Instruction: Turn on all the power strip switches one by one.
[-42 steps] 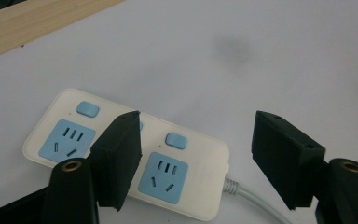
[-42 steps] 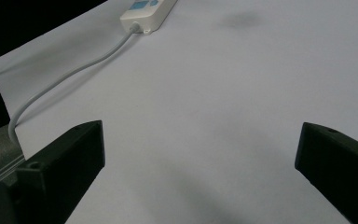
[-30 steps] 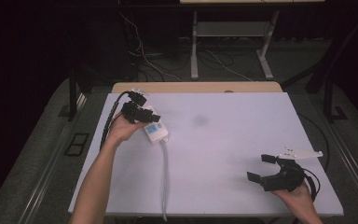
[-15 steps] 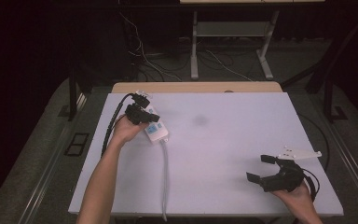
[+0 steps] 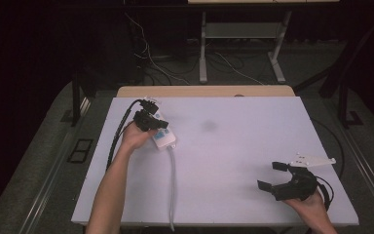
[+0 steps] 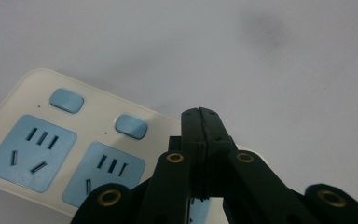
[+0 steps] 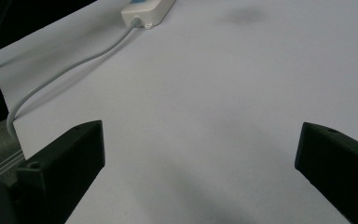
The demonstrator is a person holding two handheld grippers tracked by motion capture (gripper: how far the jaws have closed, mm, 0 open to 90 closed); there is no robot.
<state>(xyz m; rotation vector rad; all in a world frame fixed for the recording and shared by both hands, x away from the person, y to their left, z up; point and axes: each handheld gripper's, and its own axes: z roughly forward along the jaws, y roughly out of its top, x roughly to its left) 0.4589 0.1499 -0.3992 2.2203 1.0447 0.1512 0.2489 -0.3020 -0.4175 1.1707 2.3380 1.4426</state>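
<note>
The power strip point(image 6: 88, 154) is white, with pale blue socket faces and two pale blue buttons; its cord point(image 5: 172, 185) is light grey. Both the left gripper point(image 6: 200, 114) and right gripper point(image 5: 271, 176) are black. The desk point(image 5: 233, 146) is plain white, with one faint grey smudge point(image 5: 208, 126).

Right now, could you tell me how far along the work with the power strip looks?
Early. The left gripper hovers with jaws closed above the white power strip, near its blue switches; whether it touches one is unclear. The sockets are empty, and the grey cord trails off the table's near edge. The right gripper waits open, far off. Any plugging or switching seems still ahead.
</note>
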